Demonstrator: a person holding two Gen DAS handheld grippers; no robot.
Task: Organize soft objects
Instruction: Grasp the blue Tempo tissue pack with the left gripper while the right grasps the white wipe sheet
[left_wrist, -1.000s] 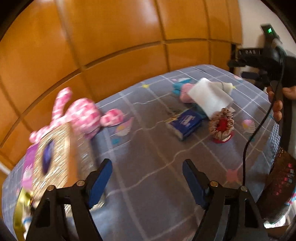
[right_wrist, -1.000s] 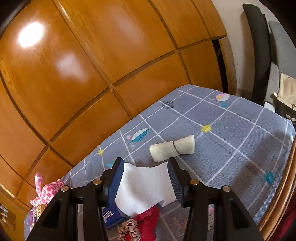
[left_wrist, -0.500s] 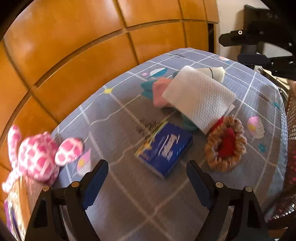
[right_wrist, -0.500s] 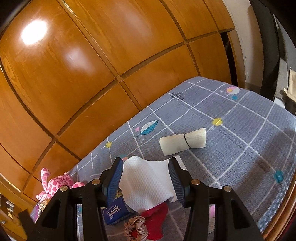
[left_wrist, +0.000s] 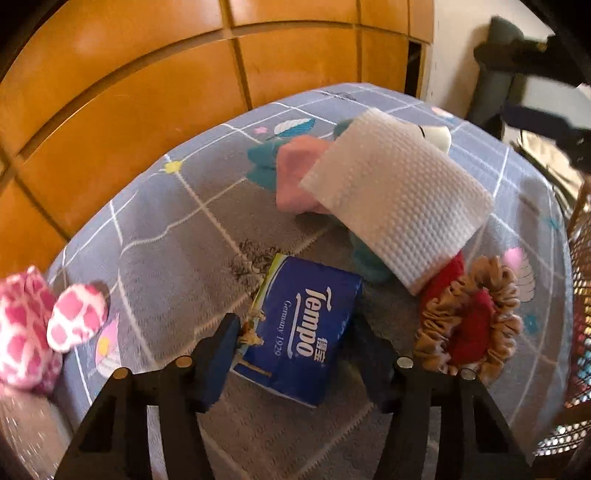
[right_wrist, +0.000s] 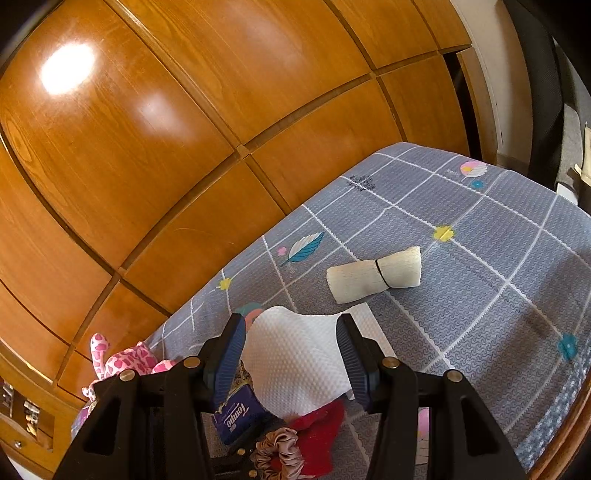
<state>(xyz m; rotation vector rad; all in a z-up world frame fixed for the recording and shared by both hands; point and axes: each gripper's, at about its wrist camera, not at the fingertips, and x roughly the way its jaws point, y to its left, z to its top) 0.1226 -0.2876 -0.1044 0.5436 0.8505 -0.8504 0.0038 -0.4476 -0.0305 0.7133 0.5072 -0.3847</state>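
Left gripper (left_wrist: 295, 354) down over tissue pack (left_wrist: 301, 328) on bed (left_wrist: 184, 229); jaws just been closing, pack between them; left pad at pack's edge, right pad dark and blurred behind pack, so real contact hard to confirm; counted as not yet clamped. Right gripper (right_wrist: 291, 354) clenched on white cloth (right_wrist: 295, 358), held lifted over the pile; cloth's lower edge hidden behind gripper body. Same white cloth (left_wrist: 395, 199) in left view covering pink cloth (left_wrist: 295, 173) and teal piece (left_wrist: 262, 162), both only partly visible. Scrunchie (left_wrist: 476, 325) ringed around red cloth (left_wrist: 469, 325), just right of pack; red cloth's far end tucked under white cloth. Pink plush (left_wrist: 44, 325) at left edge, cut off and blurred. Rolled towel (right_wrist: 375, 275) with black band lying alone further up bed, apart from pile. Wood panels (right_wrist: 184, 147) behind bed. Mesh item (left_wrist: 580, 295) at right edge, mostly cropped, unidentifiable. Dark blurred shapes top right in left view, unreadable.
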